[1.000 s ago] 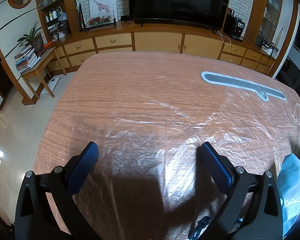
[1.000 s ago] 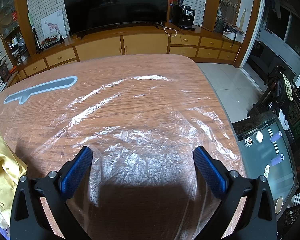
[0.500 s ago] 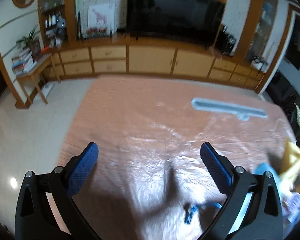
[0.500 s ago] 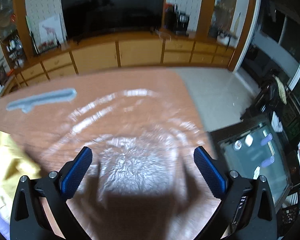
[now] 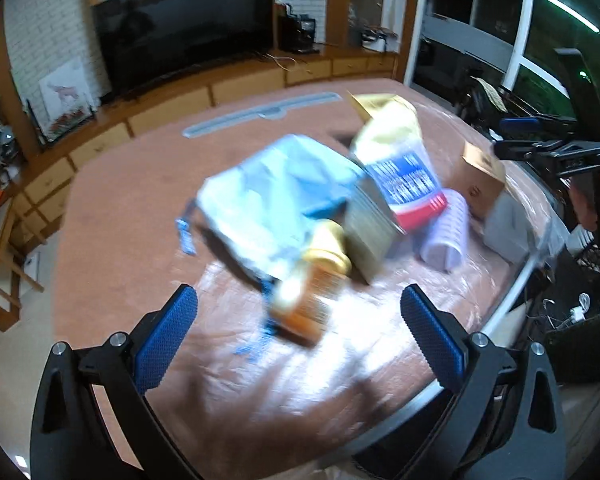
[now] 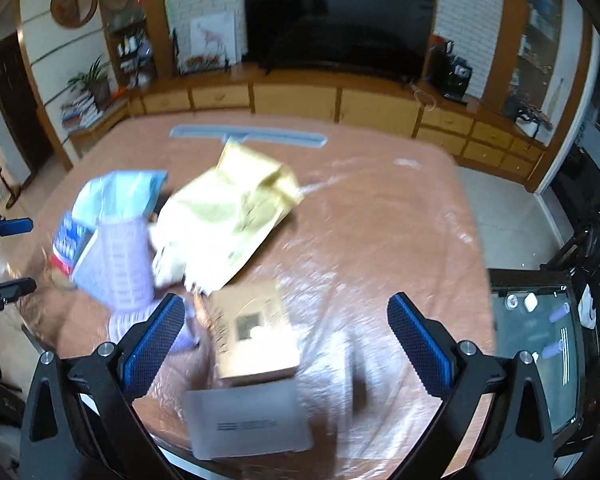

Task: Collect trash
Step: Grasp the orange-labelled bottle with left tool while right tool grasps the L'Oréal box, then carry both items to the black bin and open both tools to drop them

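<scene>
I see a white brick wall (image 6: 456, 20) behind a dark television (image 6: 336, 24) on long wooden cabinets (image 6: 296, 100) (drawers shut), a potted plant (image 6: 94, 80) at left, pale floor tiles (image 6: 504, 208)

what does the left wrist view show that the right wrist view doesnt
Only the left wrist view shows the orange bottle lying at the near edge of the pile, framed by the open left claw.

Only the right wrist view shows the label on the white box, below the open right claw.

Both show the yellow bag, blue bag, cardboard box and table.
</scene>
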Available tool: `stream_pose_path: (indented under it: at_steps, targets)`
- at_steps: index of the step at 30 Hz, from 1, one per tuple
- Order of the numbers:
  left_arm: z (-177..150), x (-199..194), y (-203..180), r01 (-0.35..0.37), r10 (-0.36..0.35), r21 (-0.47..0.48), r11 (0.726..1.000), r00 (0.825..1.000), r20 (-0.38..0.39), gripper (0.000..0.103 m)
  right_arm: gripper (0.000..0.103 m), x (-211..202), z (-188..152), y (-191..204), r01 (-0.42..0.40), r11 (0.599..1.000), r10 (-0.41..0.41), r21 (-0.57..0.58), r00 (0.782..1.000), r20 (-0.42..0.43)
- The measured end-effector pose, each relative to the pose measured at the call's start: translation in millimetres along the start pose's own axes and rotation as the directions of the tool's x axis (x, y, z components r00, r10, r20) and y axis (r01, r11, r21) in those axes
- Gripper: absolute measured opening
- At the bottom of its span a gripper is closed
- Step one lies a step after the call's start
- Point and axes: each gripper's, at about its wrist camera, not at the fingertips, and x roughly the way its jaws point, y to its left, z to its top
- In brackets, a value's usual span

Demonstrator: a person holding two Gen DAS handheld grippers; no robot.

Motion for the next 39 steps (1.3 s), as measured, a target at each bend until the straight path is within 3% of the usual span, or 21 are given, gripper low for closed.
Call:
stream_pose_path:
  at_steps: [4,6,8,10,13,14,15,16,17,19,24,27,31,35,39]
  targets:
    - [4,24,-3,-0.001,0.001,0.019,1.0,1.0,-0.015,0.101,0.099,19,-4,14,0.026,0.999,-0.026,-0.022,0.999,-0.041]
    - [5,32,-3,0.007,-0.007,0.019,1.0,1.0,-0.022,0.087,0.099,25,-3,12,0.031,0.999,-0.032,-0.031,0.998,-0.047]
    - [4,34,1,0.014,-0.014,0.022,1.0,1.0,-0.019,0.083,0.099,29,-2,9,0.025,0.999,-0.026,-0.023,0.998,-0.055]
    - [3,35,3,0.031,-0.03,0.035,0.999,0.999,-0.029,0.071,0.093,33,-3,7,0.014,1.0,-0.015,-0.017,0.998,-0.065]
    - [6,35,-4,0.032,-0.031,0.089,0.996,0.999,-0.014,0.053,0.083,36,-4,11,0.008,0.999,-0.01,-0.043,0.998,-0.067]
    - [7,35,-6,0.029,-0.028,0.106,0.994,1.0,-0.011,0.041,0.072,37,-5,13,0.004,0.998,-0.008,-0.055,0.997,-0.075]
    - [7,34,-8,0.035,-0.034,0.114,0.993,0.999,-0.011,0.038,0.058,38,-5,15,0.002,0.998,-0.007,-0.062,0.996,-0.085]
    - [7,33,-8,0.058,-0.057,0.112,0.992,0.998,-0.011,0.038,0.049,38,-4,16,-0.004,0.998,-0.001,-0.06,0.996,-0.089]
    - [7,32,-7,0.083,-0.082,0.106,0.991,0.997,-0.011,0.038,0.047,38,-3,16,-0.021,0.998,0.017,-0.051,0.996,-0.092]
    - [6,27,-6,0.116,-0.116,0.088,0.989,0.993,-0.008,0.038,0.046,36,1,15,-0.054,0.998,0.052,-0.027,0.996,-0.077]
    - [2,4,2,0.119,-0.12,0.025,0.993,0.992,0.04,0.038,0.046,8,13,12,-0.108,0.994,0.108,0.019,0.994,0.008]
    - [-2,-22,8,0.152,-0.15,-0.018,0.988,0.985,0.08,0.038,0.046,-19,17,16,-0.176,0.984,0.175,0.029,0.983,0.051]
    - [-9,-47,-3,0.216,-0.214,-0.006,0.976,0.973,0.087,0.038,0.046,-62,2,35,-0.284,0.959,0.283,0.007,0.956,0.071]
    - [-25,-55,-29,0.273,-0.274,0.032,0.961,0.961,0.039,0.038,0.046,-80,-32,63,-0.429,0.903,0.429,0.022,0.903,0.001]
    - [-50,-38,-54,0.319,-0.317,0.036,0.947,0.947,-0.06,0.038,0.046,-64,-65,87,-0.452,0.891,0.453,0.033,0.883,-0.127]
